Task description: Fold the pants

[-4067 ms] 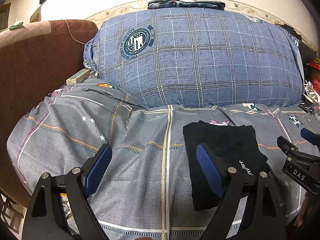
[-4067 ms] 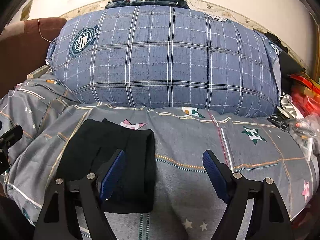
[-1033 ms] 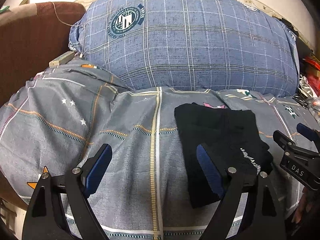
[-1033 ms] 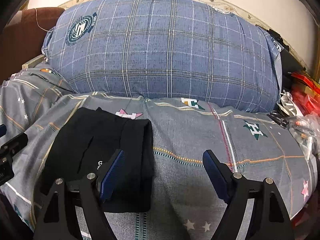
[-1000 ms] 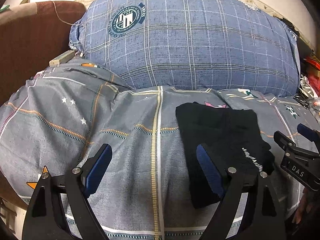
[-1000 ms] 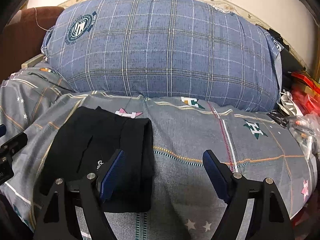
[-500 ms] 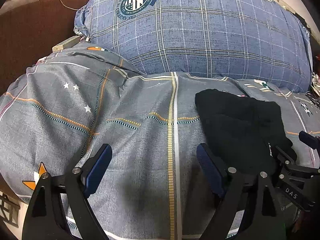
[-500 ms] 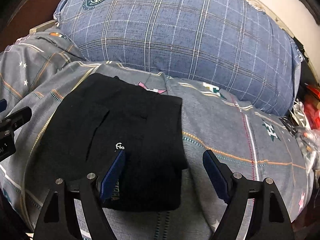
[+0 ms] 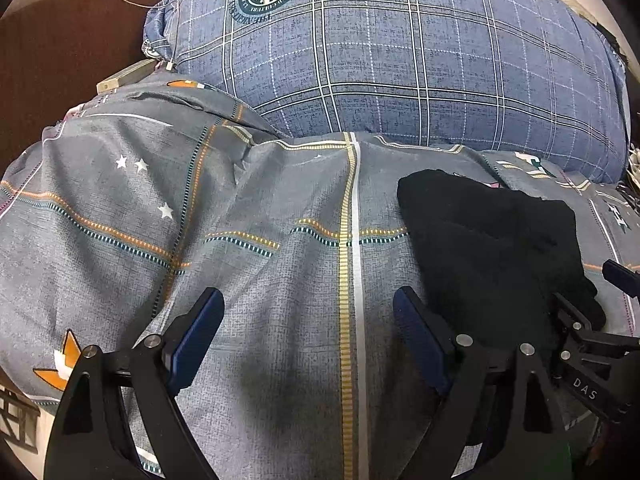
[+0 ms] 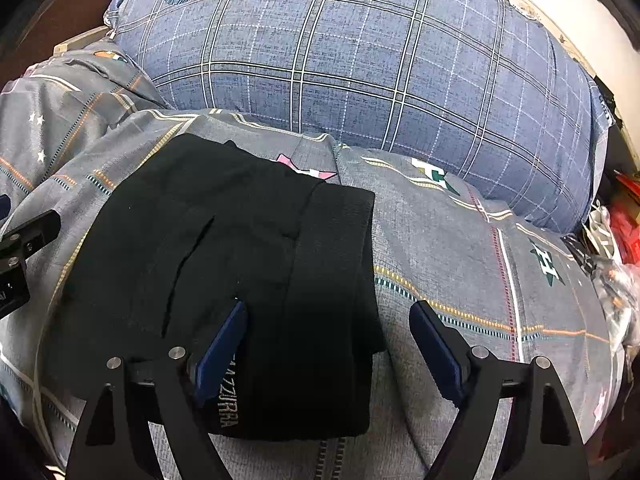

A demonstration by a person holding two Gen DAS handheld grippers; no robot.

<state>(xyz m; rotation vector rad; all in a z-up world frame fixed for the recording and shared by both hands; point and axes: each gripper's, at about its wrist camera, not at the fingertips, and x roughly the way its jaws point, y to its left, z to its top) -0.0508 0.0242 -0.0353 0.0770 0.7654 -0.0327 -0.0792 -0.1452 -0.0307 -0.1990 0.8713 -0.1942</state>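
The black pants (image 10: pixel 240 264) lie folded into a compact rectangle on the grey patterned bedspread (image 9: pixel 260 208), in front of a large blue plaid pillow (image 10: pixel 352 60). White lettering runs along their near edge; its start is hidden behind the right gripper's left finger, so the word cannot be read whole.

The right gripper (image 10: pixel 326 334) hangs over the near right part of the pants with its jaws spread wide, and they have just been opening a little further. The right edge of the pants lies between the blue pads, but neither pad presses on the cloth. Whether the left pad touches the fabric below it is hard to tell.

The left gripper (image 9: pixel 308 324) stands just as wide apart, over bare bedspread to the left of the pants. Its right finger overlaps the near left corner of the pants in the left wrist view, hiding that corner.

A brown upholstered headboard (image 9: pixel 60 40) rises at the left. At the right edge, cluttered red and white items (image 10: pixel 616 232) are cut off and too distorted to name.
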